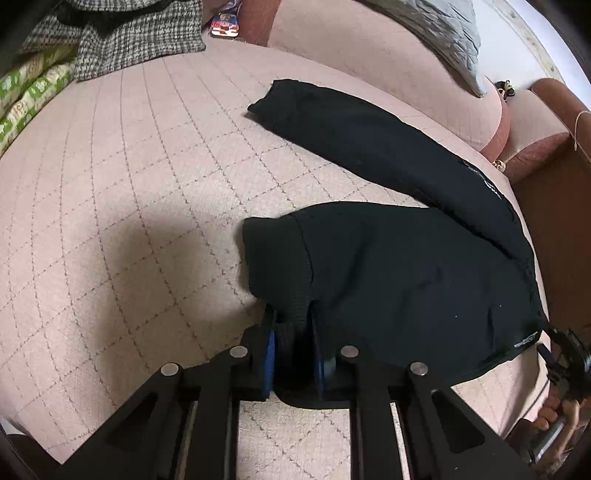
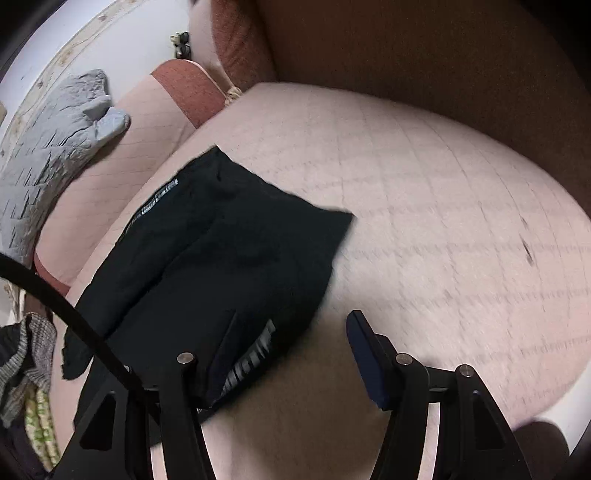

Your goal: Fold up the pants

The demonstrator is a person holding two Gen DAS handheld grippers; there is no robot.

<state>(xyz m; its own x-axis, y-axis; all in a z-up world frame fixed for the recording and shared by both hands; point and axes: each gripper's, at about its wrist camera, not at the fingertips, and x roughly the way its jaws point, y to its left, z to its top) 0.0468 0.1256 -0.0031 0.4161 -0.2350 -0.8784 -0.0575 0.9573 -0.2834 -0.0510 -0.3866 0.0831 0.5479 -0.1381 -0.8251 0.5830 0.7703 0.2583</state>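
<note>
Black pants (image 1: 399, 266) lie on a pink quilted sofa seat (image 1: 129, 192). One leg stretches away to the back; the other is folded toward me with its ribbed cuff at the front. My left gripper (image 1: 293, 332) is shut on that cuff, with cloth between its blue pads. In the right wrist view the pants (image 2: 221, 258) lie left of centre, with white lettering near the waist. My right gripper (image 2: 291, 332) is open and empty; its left finger is over the pants' edge and its right finger (image 2: 369, 354) is over bare seat.
A grey quilted cushion (image 1: 439, 33) leans on the sofa back. A houndstooth cloth (image 1: 122, 40) and green patterned fabric (image 1: 29, 92) lie at the far left. The brown armrest (image 1: 554, 206) bounds the seat on the right. A black cable (image 2: 66, 310) crosses the right wrist view.
</note>
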